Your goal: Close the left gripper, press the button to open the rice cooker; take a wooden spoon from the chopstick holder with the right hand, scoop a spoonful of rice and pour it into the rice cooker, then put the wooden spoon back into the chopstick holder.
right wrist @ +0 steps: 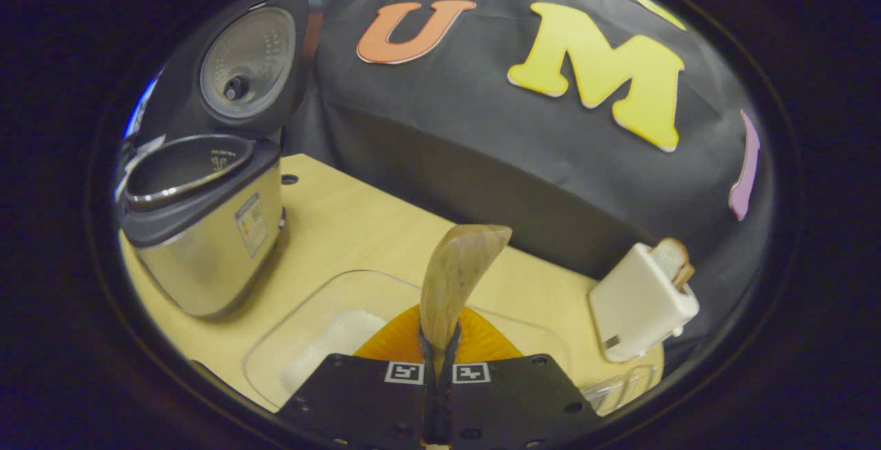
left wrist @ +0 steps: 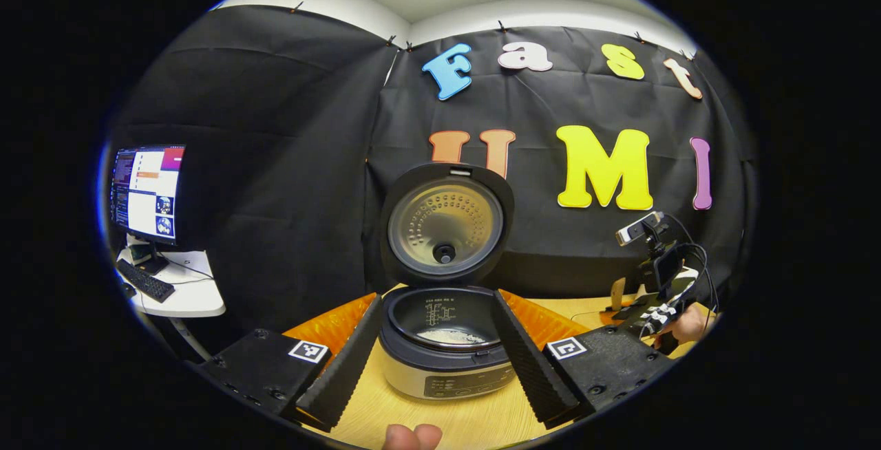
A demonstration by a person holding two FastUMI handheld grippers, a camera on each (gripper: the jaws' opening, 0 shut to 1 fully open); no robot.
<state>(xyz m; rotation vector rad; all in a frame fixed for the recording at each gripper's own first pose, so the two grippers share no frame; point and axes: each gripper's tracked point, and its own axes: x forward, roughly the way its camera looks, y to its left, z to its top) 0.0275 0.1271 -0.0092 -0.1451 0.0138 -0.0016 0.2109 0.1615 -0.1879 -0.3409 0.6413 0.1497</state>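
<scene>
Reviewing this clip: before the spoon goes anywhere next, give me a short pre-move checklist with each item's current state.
1. Rice cooker lid up: ok.
2. Right gripper shut on the wooden spoon: ok.
3. Left gripper clear of the pot opening: ok, open, fingers either side of the cooker.
4. Rice in the pot: ok, some lies at the bottom.
5. Spoon bowl loaded or emptied: cannot tell, only its back faces the camera.
6. Clear tub of rice below the spoon: ok.
</scene>
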